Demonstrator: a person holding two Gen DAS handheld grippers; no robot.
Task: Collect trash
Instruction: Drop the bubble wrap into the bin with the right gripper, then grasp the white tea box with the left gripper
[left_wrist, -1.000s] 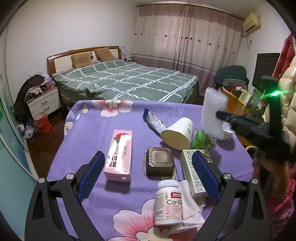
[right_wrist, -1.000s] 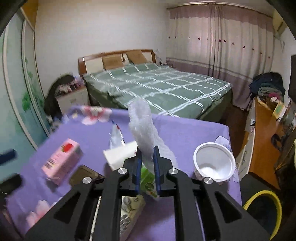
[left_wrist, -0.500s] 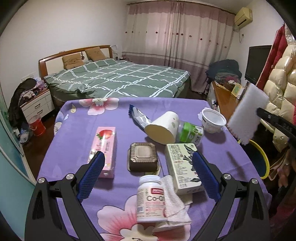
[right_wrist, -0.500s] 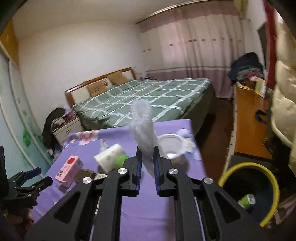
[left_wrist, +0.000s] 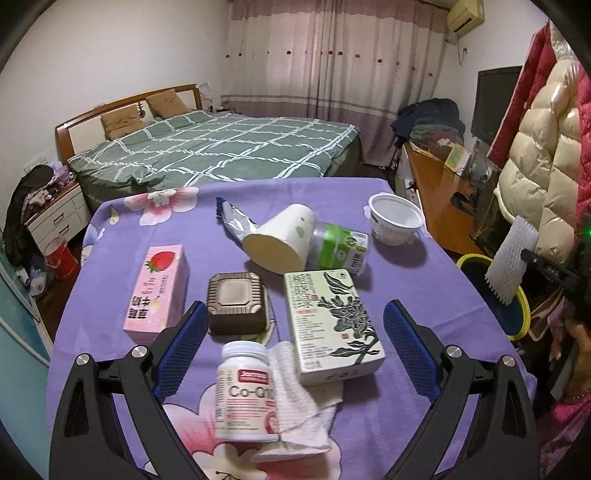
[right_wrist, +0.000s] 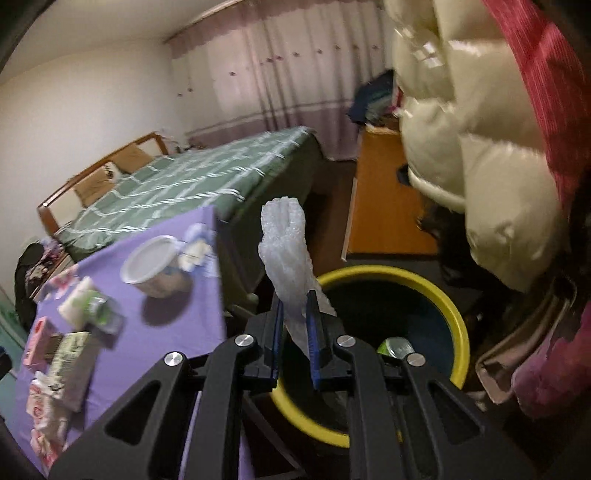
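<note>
Over yellow bin (right_wrist: 456, 321), foam wrap (right_wrist: 286, 258) pinched in right hand-held gripper (right_wrist: 295, 328)

Tablecloth (left_wrist: 110, 295) showing purple w/ pink-white floral print. Carton (left_wrist: 157, 291) reading pink, red strawberry pic. Box (left_wrist: 332, 321) pale green-white w/ dark leaf drawing. Small tray (left_wrist: 236, 306) looking dark brown. Pill bottle (left_wrist: 245, 391) white, red label band. Paper cup (left_wrist: 284, 240) cream; bottle (left_wrist: 340, 251) w/ green label. Foam net (right_wrist: 286, 266) showing translucent white, meshy. Bin (right_wrist: 458, 332) rim glowing yellow, inside dark. Bedspread (left_wrist: 221, 147) green w/ white grid. Gripper pads (left_wrist: 181, 350) blue
</note>
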